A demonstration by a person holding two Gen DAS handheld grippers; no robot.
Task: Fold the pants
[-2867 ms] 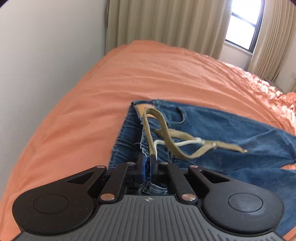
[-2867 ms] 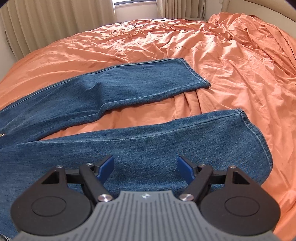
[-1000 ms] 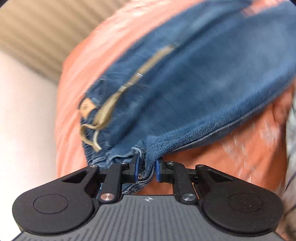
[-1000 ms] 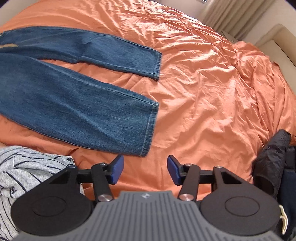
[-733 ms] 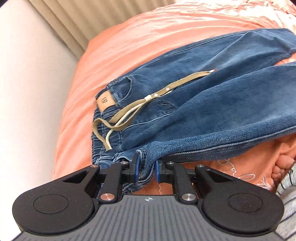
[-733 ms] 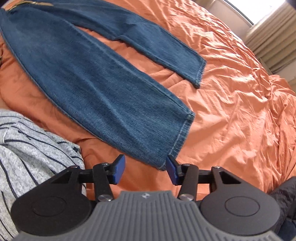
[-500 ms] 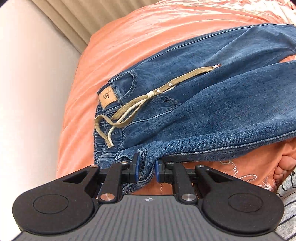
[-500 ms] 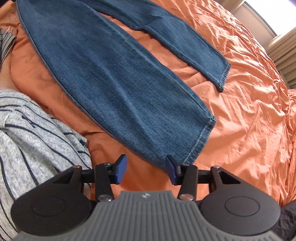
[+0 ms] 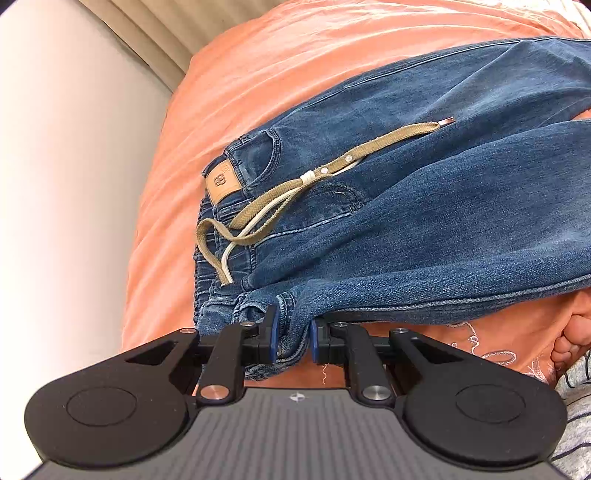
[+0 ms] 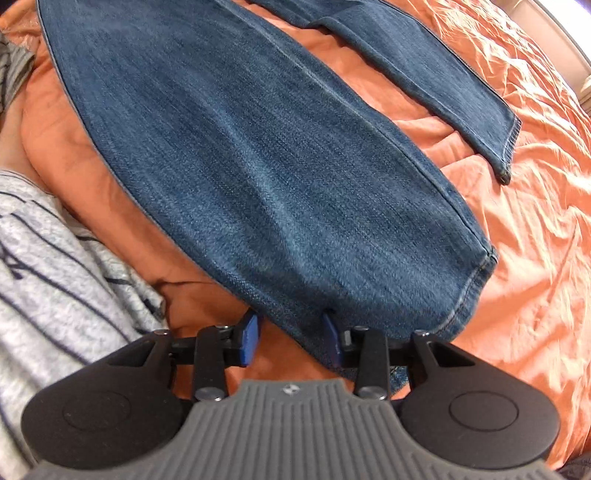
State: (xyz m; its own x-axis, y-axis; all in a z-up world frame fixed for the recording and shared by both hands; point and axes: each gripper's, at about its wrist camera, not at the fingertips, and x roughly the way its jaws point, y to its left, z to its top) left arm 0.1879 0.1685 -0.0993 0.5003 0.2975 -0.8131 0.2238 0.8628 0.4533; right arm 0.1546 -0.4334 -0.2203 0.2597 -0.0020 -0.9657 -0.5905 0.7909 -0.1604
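Observation:
Blue jeans (image 9: 424, 221) lie spread on an orange bed cover, waistband to the left with a tan drawstring (image 9: 280, 195) and a leather patch (image 9: 221, 182). My left gripper (image 9: 291, 338) is shut on the near corner of the waistband. In the right wrist view the near leg (image 10: 277, 166) runs away from me, its hem (image 10: 469, 291) at the right. My right gripper (image 10: 290, 332) is open, its jaws straddling the near edge of that leg close to the hem. The far leg (image 10: 424, 70) lies beyond.
The orange bed cover (image 10: 535, 240) is rumpled to the right. A white wall (image 9: 66, 166) and beige curtains (image 9: 147, 26) stand left of the bed. A person's grey striped shirt (image 10: 55, 266) is at the near left in the right wrist view.
My right gripper has moved down and in toward the near leg's hem until its open jaws reach the edge. My left gripper keeps its hold on the waistband and has barely moved.

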